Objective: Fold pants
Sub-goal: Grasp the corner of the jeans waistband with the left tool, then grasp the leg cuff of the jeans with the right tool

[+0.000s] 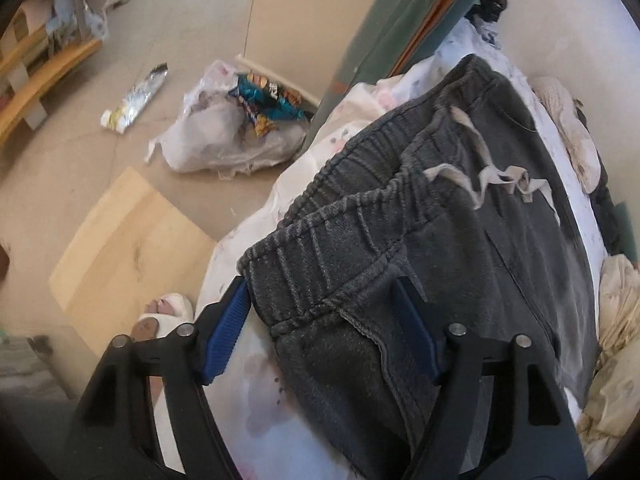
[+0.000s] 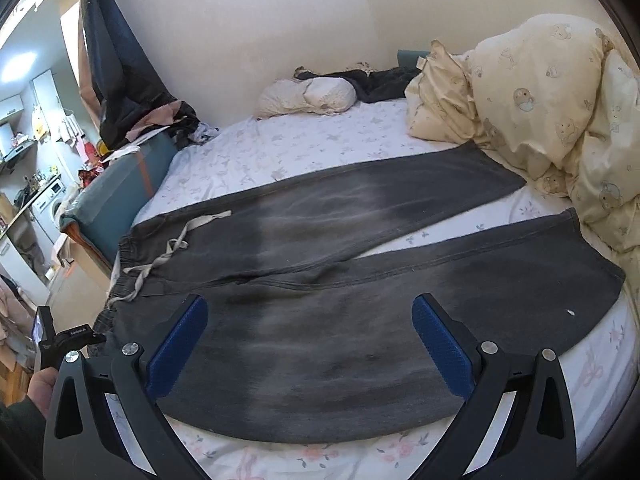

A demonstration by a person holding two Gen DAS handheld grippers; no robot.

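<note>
Dark grey pants [image 2: 320,240] lie spread flat on the bed, both legs stretched toward the right, waistband with a pale drawstring [image 2: 160,256] at the left. My left gripper [image 1: 324,316] straddles the near corner of the elastic waistband [image 1: 328,240]; its blue pads sit on either side of the fabric with a gap, so it looks open around it. My right gripper [image 2: 308,344] is open, hovering over the near pant leg [image 2: 360,340] without holding it. The left gripper body also shows in the right wrist view [image 2: 60,340].
The floral bedsheet [image 2: 304,140] covers the bed. A cream duvet [image 2: 552,100] is bunched at the right, a pillow [image 2: 308,96] and dark clothes at the wall. On the floor to the left lie a plastic bag [image 1: 224,132], a foil wrapper [image 1: 136,96] and a wooden board [image 1: 128,248].
</note>
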